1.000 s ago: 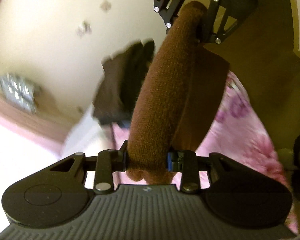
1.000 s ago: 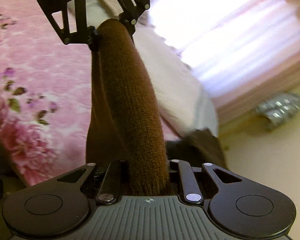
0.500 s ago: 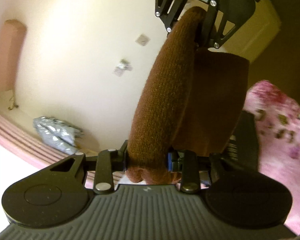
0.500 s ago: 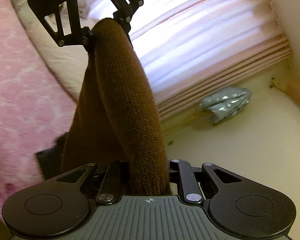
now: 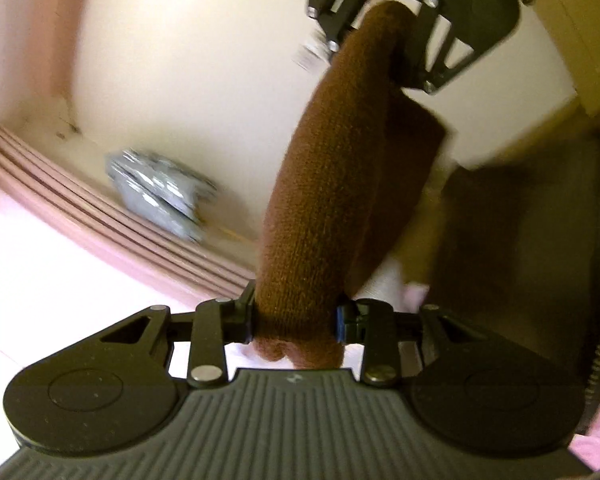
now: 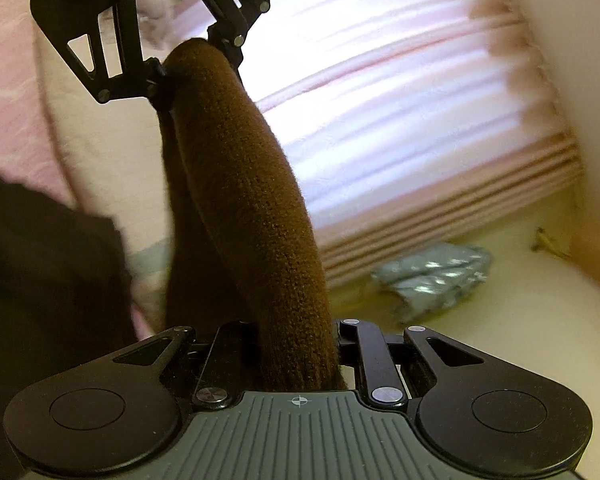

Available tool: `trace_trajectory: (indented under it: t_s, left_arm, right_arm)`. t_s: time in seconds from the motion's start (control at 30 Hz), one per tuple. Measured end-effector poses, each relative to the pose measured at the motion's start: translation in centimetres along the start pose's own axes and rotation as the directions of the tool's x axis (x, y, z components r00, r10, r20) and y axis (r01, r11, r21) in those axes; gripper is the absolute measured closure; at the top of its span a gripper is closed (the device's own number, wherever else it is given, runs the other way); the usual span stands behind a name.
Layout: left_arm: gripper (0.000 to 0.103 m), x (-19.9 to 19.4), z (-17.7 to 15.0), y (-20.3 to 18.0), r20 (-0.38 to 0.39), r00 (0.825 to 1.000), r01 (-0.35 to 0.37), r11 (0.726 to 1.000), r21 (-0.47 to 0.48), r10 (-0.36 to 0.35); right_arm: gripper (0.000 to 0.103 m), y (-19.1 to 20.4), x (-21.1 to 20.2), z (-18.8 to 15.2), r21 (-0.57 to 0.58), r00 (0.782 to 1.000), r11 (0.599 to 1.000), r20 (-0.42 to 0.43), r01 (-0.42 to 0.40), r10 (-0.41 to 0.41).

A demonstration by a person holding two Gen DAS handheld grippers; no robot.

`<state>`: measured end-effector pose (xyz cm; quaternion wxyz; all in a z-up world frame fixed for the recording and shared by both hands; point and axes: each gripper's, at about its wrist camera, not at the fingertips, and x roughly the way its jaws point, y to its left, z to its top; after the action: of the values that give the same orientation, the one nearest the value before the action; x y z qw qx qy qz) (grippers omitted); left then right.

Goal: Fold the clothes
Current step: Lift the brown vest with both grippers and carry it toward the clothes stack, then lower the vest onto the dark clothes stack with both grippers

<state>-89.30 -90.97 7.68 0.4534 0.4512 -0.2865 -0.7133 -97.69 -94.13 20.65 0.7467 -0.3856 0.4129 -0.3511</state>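
Now both claws, left claw (image 5: 296,320) and right claw (image 6: 296,354), pinch a taut brown knit (image 5: 332,184).

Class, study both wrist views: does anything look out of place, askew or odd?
One thing: a crumpled silvery foil-like bundle lies on the cream floor below the pink curtain. The brown knitted garment hangs bunched like a rope between the left gripper and right gripper.

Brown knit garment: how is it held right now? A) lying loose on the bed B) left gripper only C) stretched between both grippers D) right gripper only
C: the brown knit garment runs from the left gripper, shut on one end, to the right gripper, shut on the other.
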Motion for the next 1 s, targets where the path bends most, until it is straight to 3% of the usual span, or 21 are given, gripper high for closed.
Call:
trace_trajectory:
  t_s: [0.13, 0.2, 0.37, 0.5, 0.73, 0.97, 1.0]
  left_arm:
    - [0.071, 2.8, -3.5, -7.8, -0.09, 0.988, 0.131, 0.991, 0.014, -0.129]
    - [0.071, 2.6, -4.6, -10.2, -0.102, 0.987, 0.129, 0.992, 0.013, -0.127]
    - [0.07, 2.1, -4.6, -10.4, -0.112, 0.987, 0.113, 0.994, -0.011, -0.114]
    - [0.068, 3.2, -4.1, -10.8, -0.11, 0.988, 0.119, 0.991, 0.056, -0.113]
    - [0.065, 3.5, -4.5, -12.2, -0.127, 0.989, 0.098, 0.979, 0.178, -0.076]
    - [0.067, 3.1, -5.0, -15.1, -0.135, 0.989, 0.096, 0.971, 0.22, -0.068]
    - [0.067, 3.0, -5.1, -15.3, -0.137, 0.988, 0.097, 0.972, 0.214, -0.068]
  right_arm:
    - [0.087, 7.5, 1.9, -4.2, 0.013, 0.981, 0.982, -0.028, -0.19, 0.19]
    - [0.087, 10.1, 1.3, -5.3, 0.027, 0.966, 0.966, -0.03, -0.257, 0.258]
    - [0.087, 11.3, -0.7, -5.6, 0.048, 0.96, 0.96, -0.019, -0.277, 0.278]
    - [0.084, 12.5, -1.5, -5.2, -0.014, 0.962, 0.963, -0.047, -0.268, 0.267]
    - [0.077, 16.2, 0.8, -5.2, -0.052, 0.965, 0.967, -0.09, -0.251, 0.246]
    - [0.076, 18.1, 0.4, -6.2, -0.085, 0.972, 0.974, -0.124, -0.212, 0.201]
    - [0.072, 18.2, 0.1, -6.4, -0.085, 0.973, 0.975, -0.125, -0.206, 0.194]
